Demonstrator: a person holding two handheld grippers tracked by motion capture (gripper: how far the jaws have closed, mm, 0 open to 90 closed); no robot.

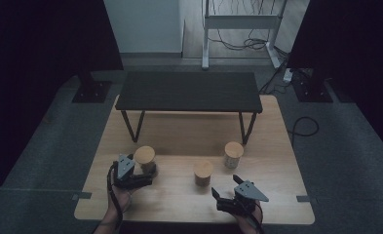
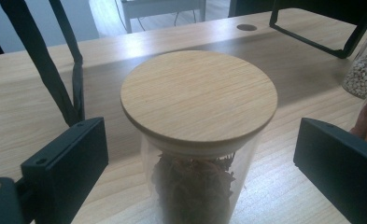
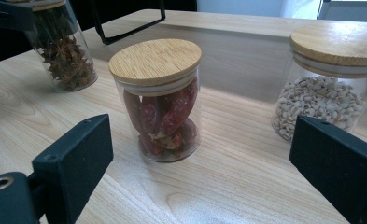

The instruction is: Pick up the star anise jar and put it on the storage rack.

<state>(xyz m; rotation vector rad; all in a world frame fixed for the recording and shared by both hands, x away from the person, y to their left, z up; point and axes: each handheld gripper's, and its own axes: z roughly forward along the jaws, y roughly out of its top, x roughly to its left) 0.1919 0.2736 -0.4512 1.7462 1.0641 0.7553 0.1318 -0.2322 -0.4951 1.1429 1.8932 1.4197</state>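
Three glass jars with round wooden lids stand on the light wooden table [image 1: 277,195]. The star anise jar [image 1: 144,159] [image 2: 197,140] stands between the jaws of my left gripper [image 1: 147,173] [image 2: 200,158], which is open with a gap on each side of the glass. My right gripper [image 1: 226,186] [image 3: 200,168] is open near the table's front edge with nothing between its jaws. Just ahead of it stands the red chili jar [image 1: 203,172] [image 3: 158,100]. The jar of white grains [image 1: 233,154] [image 3: 326,88] is farther to the right. The star anise jar [image 3: 64,51] shows in the right gripper view's top left.
A low black shelf [image 1: 189,91] on thin black metal legs stands across the back half of the table. Behind it are a white frame stand [image 1: 240,22] and cables on the floor. Black stand bases [image 1: 91,90] [image 1: 313,87] flank the table.
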